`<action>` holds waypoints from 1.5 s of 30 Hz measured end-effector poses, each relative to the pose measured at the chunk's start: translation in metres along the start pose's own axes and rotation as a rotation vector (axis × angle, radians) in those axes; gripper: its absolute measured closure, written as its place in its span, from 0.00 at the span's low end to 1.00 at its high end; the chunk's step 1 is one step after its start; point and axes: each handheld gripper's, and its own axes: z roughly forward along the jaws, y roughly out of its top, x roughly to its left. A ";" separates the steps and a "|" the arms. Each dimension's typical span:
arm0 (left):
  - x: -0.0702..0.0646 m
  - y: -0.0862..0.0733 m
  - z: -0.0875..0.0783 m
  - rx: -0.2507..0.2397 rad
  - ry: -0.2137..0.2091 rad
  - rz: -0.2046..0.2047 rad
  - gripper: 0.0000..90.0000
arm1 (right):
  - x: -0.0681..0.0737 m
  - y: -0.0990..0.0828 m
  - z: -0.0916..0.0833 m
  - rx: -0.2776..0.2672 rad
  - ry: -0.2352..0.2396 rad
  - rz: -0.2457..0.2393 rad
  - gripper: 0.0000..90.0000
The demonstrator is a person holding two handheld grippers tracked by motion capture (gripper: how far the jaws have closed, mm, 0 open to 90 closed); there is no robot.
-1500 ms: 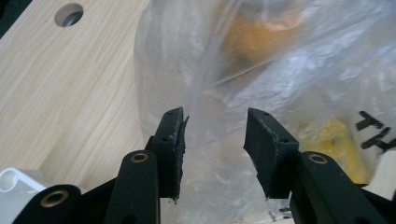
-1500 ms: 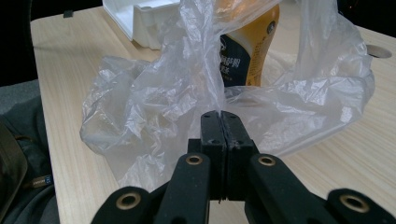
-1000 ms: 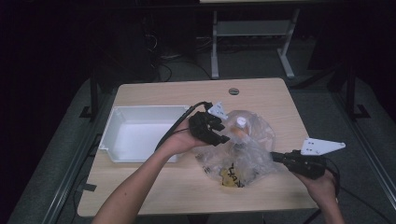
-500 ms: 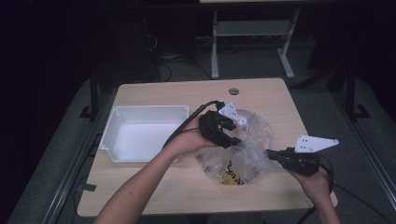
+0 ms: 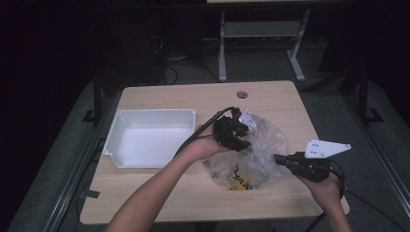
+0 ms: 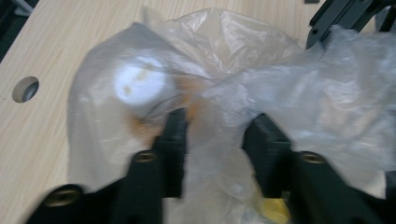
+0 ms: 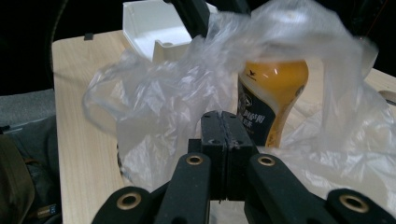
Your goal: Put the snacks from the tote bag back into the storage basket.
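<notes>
A clear plastic bag [image 5: 263,142] lies crumpled on the table with a bottle of orange drink [image 7: 272,91] inside it. The bottle's white cap [image 6: 138,86] shows through the film. My left gripper [image 5: 245,141] sits over the bag's left top. Its jaws have just been closing and stand apart [image 6: 215,126] with loose bag film between them, the cap just outside the left jaw. My right gripper [image 5: 277,157] is at the bag's right edge. Its jaws are pressed together [image 7: 225,119], pinching the film.
A white empty tray [image 5: 150,115] stands on the left of the wooden table [image 5: 145,193]. A round cable hole [image 5: 241,94] is near the far edge. Dark floor and a metal stand lie beyond the table.
My left gripper has shifted to the right over the bag and its jaws have narrowed. The bag's film has been pushed and reshaped. The right gripper has hardly moved.
</notes>
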 end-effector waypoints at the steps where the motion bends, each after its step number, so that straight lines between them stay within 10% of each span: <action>1: 0.000 0.000 0.001 0.005 0.001 0.007 0.75 | 0.000 0.000 0.000 0.000 0.000 0.000 0.99; 8: -0.001 -0.001 0.004 0.015 0.021 0.016 0.99 | -0.001 0.000 -0.002 -0.021 0.005 0.010 0.92; 24: 0.014 -0.032 -0.003 -0.024 0.045 -0.067 1.00 | -0.012 -0.006 -0.010 -0.021 -0.001 0.074 0.75; 45: 0.016 -0.054 -0.007 -0.019 0.053 -0.087 1.00 | -0.056 0.012 -0.001 0.124 -0.031 0.098 0.51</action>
